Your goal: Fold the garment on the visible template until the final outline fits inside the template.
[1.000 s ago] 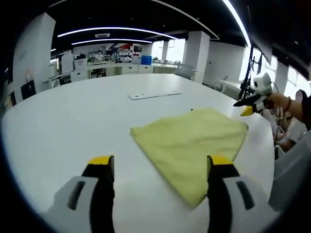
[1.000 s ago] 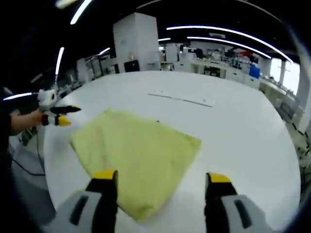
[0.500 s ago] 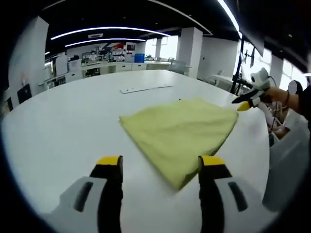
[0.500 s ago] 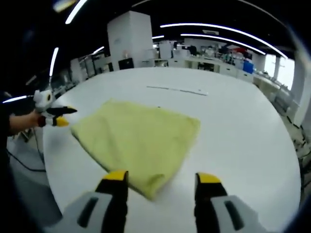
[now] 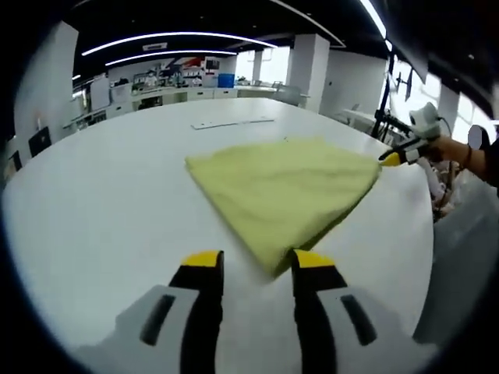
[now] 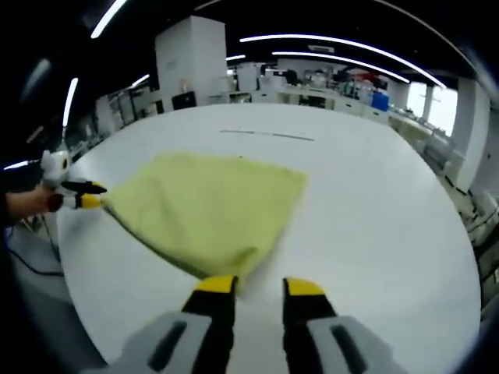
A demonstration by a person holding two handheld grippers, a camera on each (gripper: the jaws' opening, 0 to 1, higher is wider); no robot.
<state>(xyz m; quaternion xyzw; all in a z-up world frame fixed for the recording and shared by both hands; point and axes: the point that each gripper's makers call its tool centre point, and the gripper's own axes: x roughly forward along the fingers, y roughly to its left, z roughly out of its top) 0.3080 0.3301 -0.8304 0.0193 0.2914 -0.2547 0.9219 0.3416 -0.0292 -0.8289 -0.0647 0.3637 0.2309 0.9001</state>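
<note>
A yellow garment (image 5: 284, 183) lies folded flat on the round white table (image 5: 101, 202). My left gripper (image 5: 258, 261) is low over the table with its jaws a narrow gap apart, and the garment's near corner lies between them. In the right gripper view, the garment (image 6: 207, 206) points a corner at my right gripper (image 6: 260, 287). That gripper's jaws are also close together but open, and the corner sits by its left finger. Each gripper shows in the other's view at a side corner of the cloth: the right gripper (image 5: 394, 158) and the left gripper (image 6: 82, 201).
A thin white strip (image 5: 232, 122) lies on the table beyond the garment, also seen as the strip (image 6: 265, 135). A person's hand (image 5: 448, 148) holds the far gripper past the table edge. Lab benches and pillars stand in the background. Bare table (image 6: 374, 218) spreads to the right.
Both grippers have come down and forward onto the garment's corners. The jaws of both have narrowed from wide open to a small gap.
</note>
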